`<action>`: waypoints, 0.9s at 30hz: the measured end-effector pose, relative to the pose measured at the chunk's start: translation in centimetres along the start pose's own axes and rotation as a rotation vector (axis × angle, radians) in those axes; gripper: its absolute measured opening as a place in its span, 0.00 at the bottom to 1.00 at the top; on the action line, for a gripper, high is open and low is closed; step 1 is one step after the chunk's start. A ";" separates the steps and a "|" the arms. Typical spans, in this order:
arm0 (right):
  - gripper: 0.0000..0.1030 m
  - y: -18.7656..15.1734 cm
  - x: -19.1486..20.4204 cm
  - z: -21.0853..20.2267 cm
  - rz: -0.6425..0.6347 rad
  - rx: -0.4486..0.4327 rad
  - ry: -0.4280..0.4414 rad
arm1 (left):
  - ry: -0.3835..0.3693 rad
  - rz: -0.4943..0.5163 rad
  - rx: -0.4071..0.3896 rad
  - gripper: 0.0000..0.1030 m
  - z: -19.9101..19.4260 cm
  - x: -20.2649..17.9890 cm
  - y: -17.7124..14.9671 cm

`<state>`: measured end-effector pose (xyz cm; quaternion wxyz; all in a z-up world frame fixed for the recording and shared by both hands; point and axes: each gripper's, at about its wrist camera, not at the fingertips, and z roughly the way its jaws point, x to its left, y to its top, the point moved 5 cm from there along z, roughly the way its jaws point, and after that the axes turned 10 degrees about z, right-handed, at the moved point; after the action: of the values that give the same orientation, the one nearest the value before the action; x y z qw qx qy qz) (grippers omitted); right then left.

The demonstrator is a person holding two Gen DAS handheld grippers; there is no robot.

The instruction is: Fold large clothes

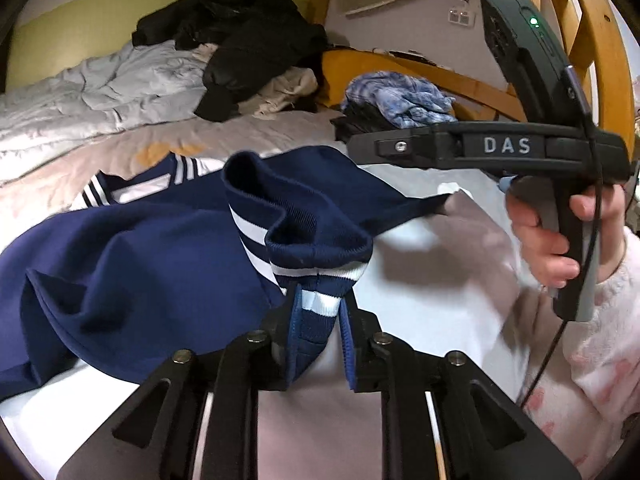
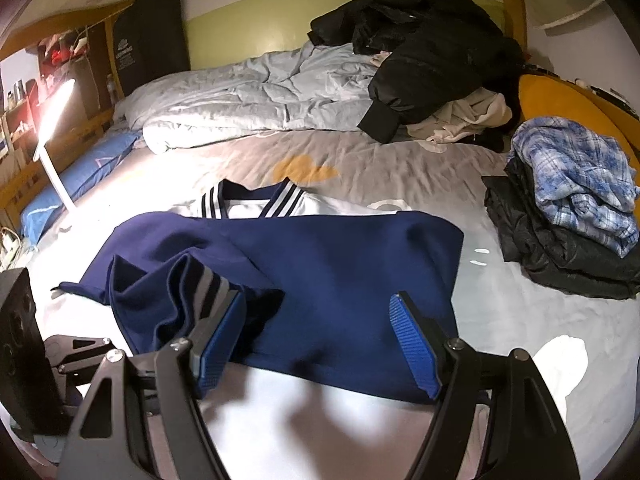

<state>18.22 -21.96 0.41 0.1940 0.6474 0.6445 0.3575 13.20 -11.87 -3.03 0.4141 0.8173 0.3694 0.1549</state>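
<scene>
Where the left hand-held gripper (image 1: 316,312) pinches, the striped cuff (image 1: 316,280) hides its pads.

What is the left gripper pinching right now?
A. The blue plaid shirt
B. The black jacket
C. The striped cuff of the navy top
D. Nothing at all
C: the left gripper is closed on the navy top's striped cuff, while the plaid shirt and black jacket lie untouched farther back on the bed.
</scene>
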 end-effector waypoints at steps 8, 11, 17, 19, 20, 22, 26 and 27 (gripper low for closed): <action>0.70 -0.2 0.3 0.1 0.006 0.007 0.028 | -0.089 0.031 -0.010 0.36 -1.4 -1.7 0.4; 0.70 -0.3 0.2 0.2 0.008 0.008 0.029 | -0.040 0.063 -0.028 0.41 -2.5 -1.7 0.7; 0.70 -0.5 -0.1 0.6 0.026 0.027 0.028 | 0.105 -0.014 -0.052 0.47 -4.4 3.1 1.4; 0.70 -0.5 -0.2 0.6 0.031 0.024 0.024 | 0.156 -0.072 -0.052 0.47 -5.1 5.5 1.1; 0.70 -0.4 -0.2 0.4 0.038 0.014 0.018 | 0.174 -0.109 -0.054 0.48 -5.5 6.7 1.0; 0.70 -0.1 -0.5 -0.1 0.054 -0.018 0.004 | 0.234 -0.156 -0.052 0.57 -6.1 8.8 0.8; 0.70 0.2 -0.6 -0.3 0.060 -0.032 -0.001 | 0.386 -0.207 -0.065 0.68 -7.9 12.2 0.5; 0.70 0.0 -0.5 0.1 0.059 -0.007 0.015 | 0.420 -0.223 -0.064 0.76 -8.4 13.1 0.4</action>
<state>18.31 -22.46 0.26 0.1809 0.6628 0.6252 0.3702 17.57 2.25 1.76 0.3687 0.7077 0.5304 0.2862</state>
